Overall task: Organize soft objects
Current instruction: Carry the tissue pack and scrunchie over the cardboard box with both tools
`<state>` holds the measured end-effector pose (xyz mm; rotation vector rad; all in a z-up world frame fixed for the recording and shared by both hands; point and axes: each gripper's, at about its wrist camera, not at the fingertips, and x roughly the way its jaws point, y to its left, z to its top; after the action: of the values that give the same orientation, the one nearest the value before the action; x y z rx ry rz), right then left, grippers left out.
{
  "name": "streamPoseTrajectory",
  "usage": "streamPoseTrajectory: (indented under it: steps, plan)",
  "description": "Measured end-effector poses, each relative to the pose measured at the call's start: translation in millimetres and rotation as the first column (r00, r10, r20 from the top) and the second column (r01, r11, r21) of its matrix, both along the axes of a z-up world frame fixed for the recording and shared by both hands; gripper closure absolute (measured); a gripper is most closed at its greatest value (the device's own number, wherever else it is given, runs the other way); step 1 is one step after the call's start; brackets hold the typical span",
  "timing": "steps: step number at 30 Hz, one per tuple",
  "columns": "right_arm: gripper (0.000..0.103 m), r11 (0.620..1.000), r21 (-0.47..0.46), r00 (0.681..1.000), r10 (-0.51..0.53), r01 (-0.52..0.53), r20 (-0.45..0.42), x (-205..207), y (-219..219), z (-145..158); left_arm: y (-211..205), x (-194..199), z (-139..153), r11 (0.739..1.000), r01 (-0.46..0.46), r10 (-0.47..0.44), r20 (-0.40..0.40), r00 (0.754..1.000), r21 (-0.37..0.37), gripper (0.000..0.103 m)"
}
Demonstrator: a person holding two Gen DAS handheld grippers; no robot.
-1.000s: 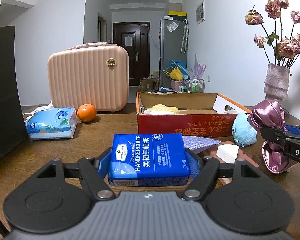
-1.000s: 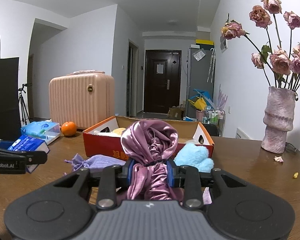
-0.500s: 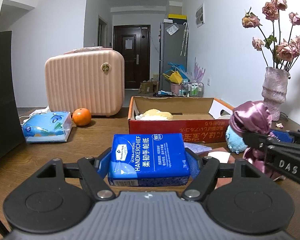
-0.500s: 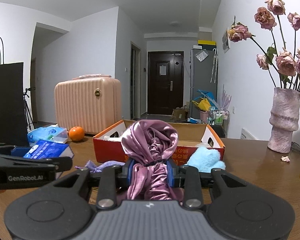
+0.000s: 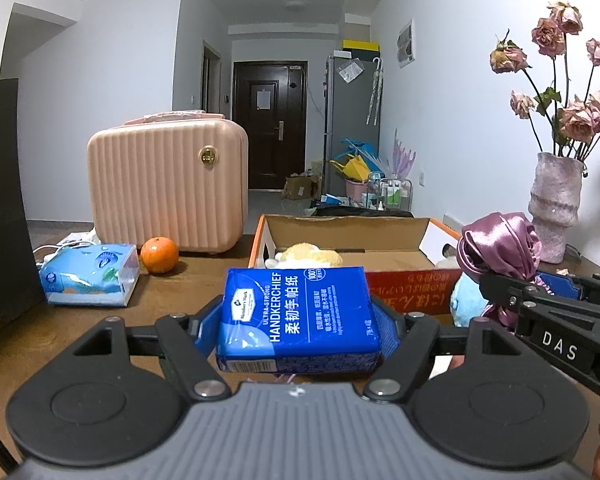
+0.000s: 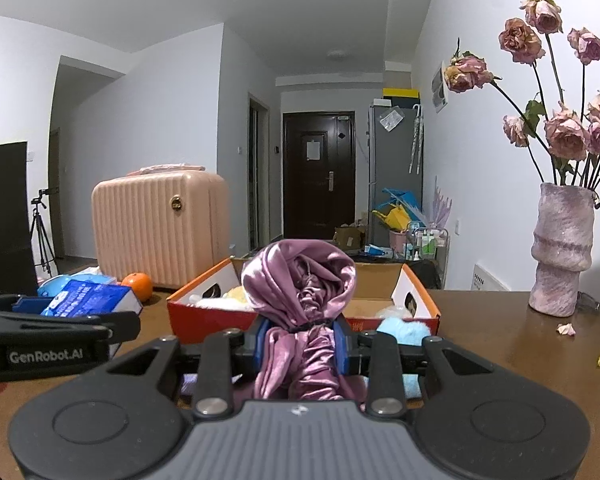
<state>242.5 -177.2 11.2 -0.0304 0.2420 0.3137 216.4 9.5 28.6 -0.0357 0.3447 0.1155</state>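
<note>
Handkerchief pack [image 5: 296, 316] in level left tongs [image 5: 296, 322]

Left gripper [image 5: 298, 316]: black linkage arms on silver pivot screws, blue finger pads [image 5: 206, 330], grey ribbed housing with two round black discs, white "GenRobot.AI" lettering on its side. Right gripper [image 6: 300, 346]: same build, side marked "DAS".

Both claws [image 5: 298, 316] [image 6: 300, 344] clamped, near level.

On the desk [image 5: 100, 324] a suitcase [image 5: 168, 188] stands at the back left, an orange [image 5: 159, 255] and a tissue pack [image 5: 88, 274] before it. The open box [image 5: 396, 236] sits mid-desk, the vase [image 6: 562, 248] far right.
</note>
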Motion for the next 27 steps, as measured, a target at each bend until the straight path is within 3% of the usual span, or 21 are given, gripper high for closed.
streamPoseTrajectory:
  steps: [27]
  plan:
    - [0.072, 0.998, 0.041, 0.999, -0.051, 0.051, 0.011, 78, 6, 9, -6, 80, 15, 1.0, -0.019, 0.019, 0.048, 0.999, -0.006, 0.028]
